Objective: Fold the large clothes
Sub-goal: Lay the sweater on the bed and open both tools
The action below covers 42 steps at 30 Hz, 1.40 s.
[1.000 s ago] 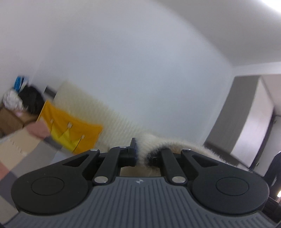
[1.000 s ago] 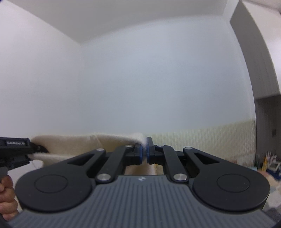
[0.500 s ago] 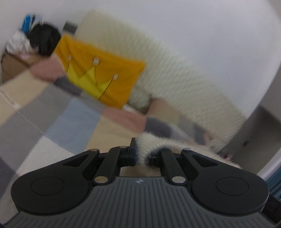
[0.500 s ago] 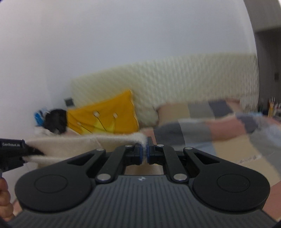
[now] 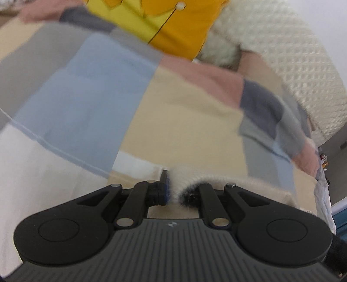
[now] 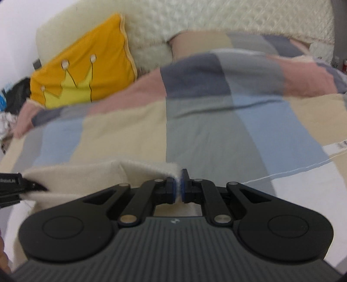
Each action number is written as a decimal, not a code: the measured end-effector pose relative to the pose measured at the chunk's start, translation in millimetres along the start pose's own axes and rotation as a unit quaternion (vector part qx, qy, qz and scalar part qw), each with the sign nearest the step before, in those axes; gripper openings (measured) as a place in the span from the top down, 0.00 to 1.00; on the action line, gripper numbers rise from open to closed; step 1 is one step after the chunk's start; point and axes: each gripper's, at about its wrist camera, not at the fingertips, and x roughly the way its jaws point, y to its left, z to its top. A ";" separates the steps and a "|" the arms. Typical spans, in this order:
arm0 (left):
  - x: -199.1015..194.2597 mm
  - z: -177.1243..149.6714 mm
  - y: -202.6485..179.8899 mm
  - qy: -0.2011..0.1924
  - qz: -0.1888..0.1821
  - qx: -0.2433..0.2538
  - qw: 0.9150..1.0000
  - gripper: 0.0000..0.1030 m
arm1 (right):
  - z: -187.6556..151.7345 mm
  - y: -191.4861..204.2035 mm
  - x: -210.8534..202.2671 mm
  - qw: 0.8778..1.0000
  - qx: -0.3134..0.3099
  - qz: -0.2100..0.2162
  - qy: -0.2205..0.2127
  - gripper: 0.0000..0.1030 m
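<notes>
We hold the cream fleecy garment by its top edge, stretched between our two grippers, so its long axis runs left to right across the near side of the bed, and the rest of it hangs or trails below the jaws where neither camera sees it. The right gripper has its jaws closed to a sliver on a thin fold of that edge, white pile showing between the blue pads. The left gripper has its jaws pinched on a thicker, fuzzy roll of the same cloth, which bulges over the right-hand finger and hides it. Both point downward at the patchwork bedspread, which lies beyond and below the jaws, so we judge that the coming move is to lay the garment flat onto it, and that the edge must stay taut and level between the two hands; neither hand looks clearly nearer the bed. The right wrist view shows the span of cloth running left to the other gripper's black tip at the frame edge, and the yellow crown cushion whole against the cream headboard. The left wrist view shows only its own pinch, plus the far right edge of the bed.
</notes>
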 end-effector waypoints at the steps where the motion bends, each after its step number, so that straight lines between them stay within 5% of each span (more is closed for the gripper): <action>1: -0.4 -2.1 0.5 0.005 0.002 0.003 1.000 0.91 | -2.8 0.5 5.7 1.000 -0.003 -0.002 0.008 0.92; 8: -5.2 1.6 -9.8 0.043 0.016 0.049 0.998 0.90 | -8.4 1.0 27.0 0.999 -0.009 0.005 0.034 0.90; 10: -7.0 4.5 -15.6 0.055 0.026 0.063 0.996 0.80 | -6.2 2.4 24.6 0.999 -0.018 0.005 0.039 0.89; 12: -8.6 5.8 -20.8 0.072 0.047 0.079 0.993 0.41 | -3.4 3.9 21.3 0.999 -0.020 0.005 0.037 0.88; 15: -11.5 11.8 -24.8 0.079 0.055 0.099 0.990 0.31 | 0.7 9.1 18.8 0.999 -0.031 0.000 0.042 0.85; 16: -14.1 13.5 -25.7 0.082 0.052 0.101 0.990 0.29 | 1.5 10.6 17.6 0.998 -0.036 0.000 0.042 0.79; 18: -21.9 16.8 -28.6 0.089 0.024 0.098 0.991 0.14 | 3.1 11.5 11.3 0.999 -0.033 0.008 0.035 0.52; 19: -27.9 18.0 -31.5 0.087 0.003 0.101 0.991 0.13 | 3.7 11.0 6.6 0.999 -0.025 0.014 0.029 0.37; 20: -33.9 18.0 -34.7 0.078 -0.008 0.107 0.991 0.12 | 4.5 10.9 3.0 0.999 -0.019 0.019 0.025 0.33; 32: -138.5 -9.8 -58.5 0.011 -0.017 0.132 0.991 0.09 | 2.1 19.7 -82.0 0.999 -0.015 0.046 -0.003 0.33; 42: -297.1 -74.3 -55.8 -0.039 -0.011 0.116 0.992 0.09 | -25.3 36.6 -216.8 0.995 -0.030 0.077 -0.050 0.33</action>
